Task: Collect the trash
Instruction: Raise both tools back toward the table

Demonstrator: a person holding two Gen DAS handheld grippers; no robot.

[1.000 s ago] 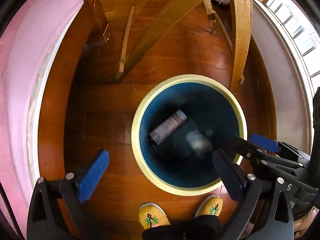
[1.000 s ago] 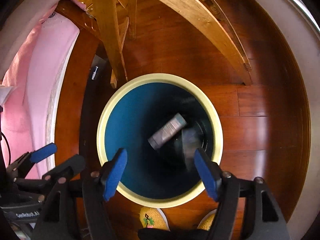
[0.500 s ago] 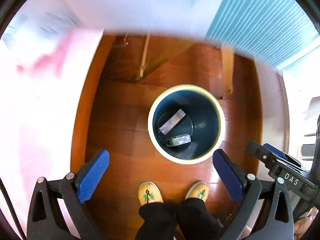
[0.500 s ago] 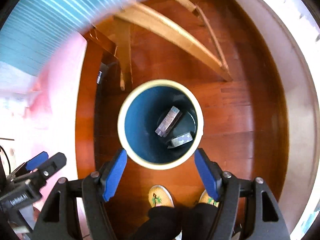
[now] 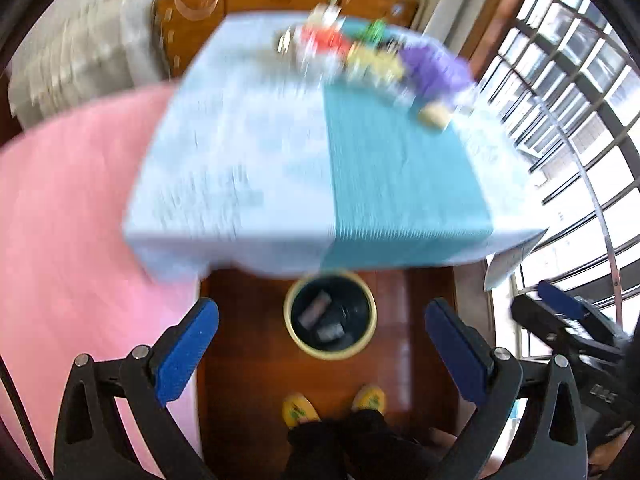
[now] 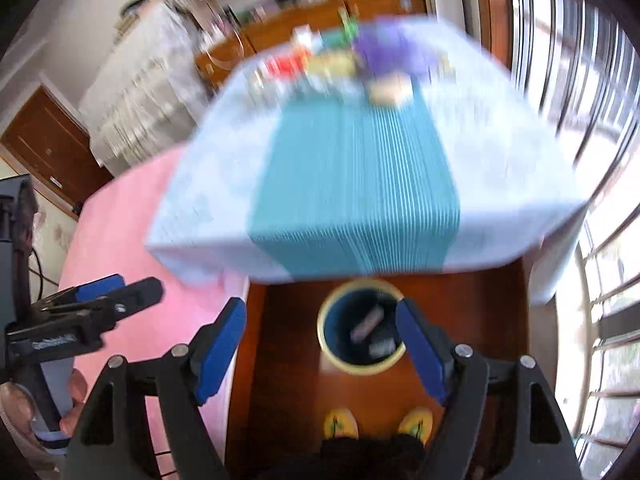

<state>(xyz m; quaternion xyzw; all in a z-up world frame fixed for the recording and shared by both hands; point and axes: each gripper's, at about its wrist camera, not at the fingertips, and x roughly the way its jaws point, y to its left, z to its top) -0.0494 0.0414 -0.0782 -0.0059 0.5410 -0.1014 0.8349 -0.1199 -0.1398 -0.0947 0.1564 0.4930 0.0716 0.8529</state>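
A cream-rimmed dark blue trash bin (image 5: pixel 288 312) stands on the wooden floor below the table edge; it also shows in the right wrist view (image 6: pixel 326 350). Two box-like pieces of trash (image 5: pixel 316 306) lie in its bottom. My left gripper (image 5: pixel 322 344) is open and empty, high above the bin. My right gripper (image 6: pixel 322 344) is open and empty too, also high above it. Blurred colourful items (image 5: pixel 372 56) sit at the far end of the table (image 5: pixel 248 152), among them a purple one (image 6: pixel 394 50) and a tan block (image 6: pixel 390 92).
The table has a pale cloth with a teal runner (image 6: pixel 352 184). A pink surface (image 5: pixel 72 208) lies to the left. Barred windows (image 5: pixel 580 92) are on the right. My feet in yellow slippers (image 5: pixel 300 410) stand by the bin. A wooden cabinet (image 6: pixel 320 20) is behind.
Both grippers have risen from just above the bin to above table height and tilted up. The tabletop has come into view. Both stay open; a second piece of trash landed in the bin.
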